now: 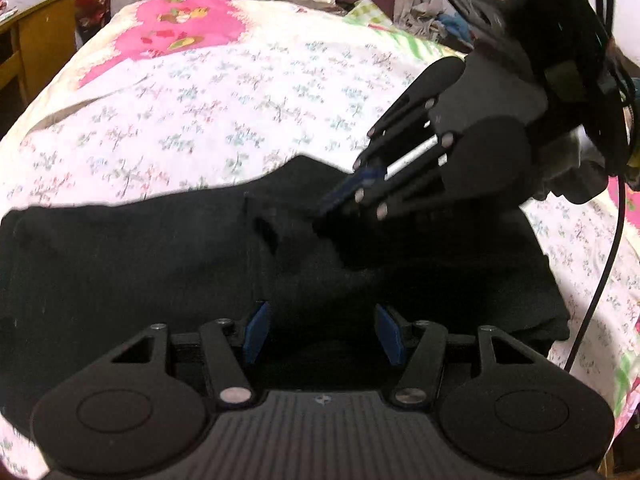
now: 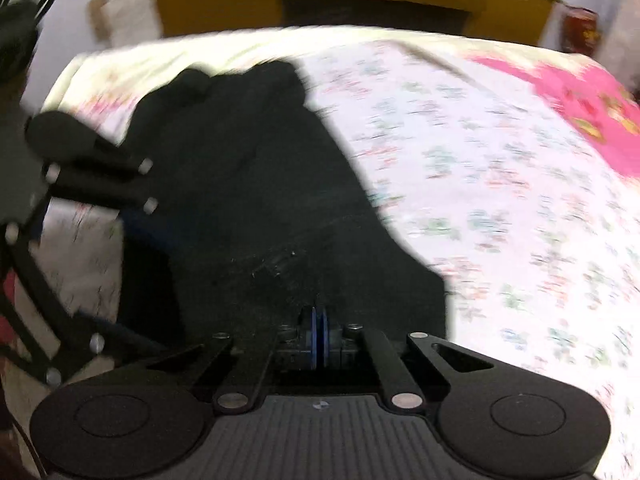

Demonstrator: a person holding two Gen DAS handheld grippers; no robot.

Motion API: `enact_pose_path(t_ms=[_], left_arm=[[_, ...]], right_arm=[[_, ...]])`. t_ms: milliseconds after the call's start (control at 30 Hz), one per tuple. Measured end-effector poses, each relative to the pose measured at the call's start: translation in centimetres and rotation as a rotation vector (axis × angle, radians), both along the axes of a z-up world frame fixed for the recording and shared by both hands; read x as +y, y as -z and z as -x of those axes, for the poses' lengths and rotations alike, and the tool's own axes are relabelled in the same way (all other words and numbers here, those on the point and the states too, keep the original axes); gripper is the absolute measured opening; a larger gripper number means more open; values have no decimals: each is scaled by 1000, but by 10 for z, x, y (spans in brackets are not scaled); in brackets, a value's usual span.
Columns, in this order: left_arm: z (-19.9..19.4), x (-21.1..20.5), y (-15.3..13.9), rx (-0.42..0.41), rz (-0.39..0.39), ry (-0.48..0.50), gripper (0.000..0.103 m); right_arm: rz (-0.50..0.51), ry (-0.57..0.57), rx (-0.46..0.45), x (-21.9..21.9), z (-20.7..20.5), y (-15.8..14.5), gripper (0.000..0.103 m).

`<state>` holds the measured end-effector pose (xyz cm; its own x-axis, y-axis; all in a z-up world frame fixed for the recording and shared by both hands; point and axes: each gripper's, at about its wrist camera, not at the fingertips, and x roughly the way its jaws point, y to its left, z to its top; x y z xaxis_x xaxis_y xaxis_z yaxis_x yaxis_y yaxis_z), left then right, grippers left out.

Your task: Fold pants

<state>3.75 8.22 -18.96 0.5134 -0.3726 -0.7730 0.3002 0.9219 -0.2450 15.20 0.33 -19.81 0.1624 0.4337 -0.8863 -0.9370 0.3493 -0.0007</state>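
Fingers of the right gripper (image 2: 319, 340) are clenched, blue pads together, apparently pinching black fabric of the pants (image 1: 140, 272), though dark cloth hides the exact bite. Left gripper (image 1: 322, 334) fingers are released, pads well apart, hovering just over the cloth. The pants lie bunched across the near side of the floral bed (image 1: 224, 92), partly doubled over. Looks mid-fold: right side carrying an edge across. Next move likely needs the left to grasp a matching edge.

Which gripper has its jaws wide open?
The left gripper: its blue pads sit far apart over the black pants. The right gripper has its pads pressed together.
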Motion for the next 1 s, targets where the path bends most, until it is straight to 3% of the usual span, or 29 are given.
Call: enact_pose_path(t_ms=[100,200,267,400,533,633,700,833,867,933,1000], left_arm=[[-5,-4,1,9,-14,17,66],[-7,-14,21,117,-90,39,64],[0,-17,22,118,-126,58,61],[8,-7,5,94,-68,30,62],[-4,13,-4,95,51,-85,62],[-11,24,-16,72,126,-168,64],[-15,24,-21,60,128,-205,70],[-33,9,-4,107,34,-267,71],[-37,4,1,122,8,-272,68],[-43,-6,6,135,-24,-254,33],[-37,-17,8,128,-54,-211,24]], right_arm=[[-41,93,18,-10,-19,-8,0],[-6,142,29,-12,-31,9,0],[-9,149,26,-8,-28,20,0],[-38,104,-21,-1,-15,22,0],[-44,107,-52,-13,-15,12,8],[-72,130,-70,-30,-12,-6,8],[-79,145,-92,-31,-13,-10,8],[-105,213,-92,-46,-14,-18,11],[-104,228,-95,-51,-13,-19,11],[-99,253,-93,-61,-11,-20,11],[-94,291,-86,-75,-7,-20,12]])
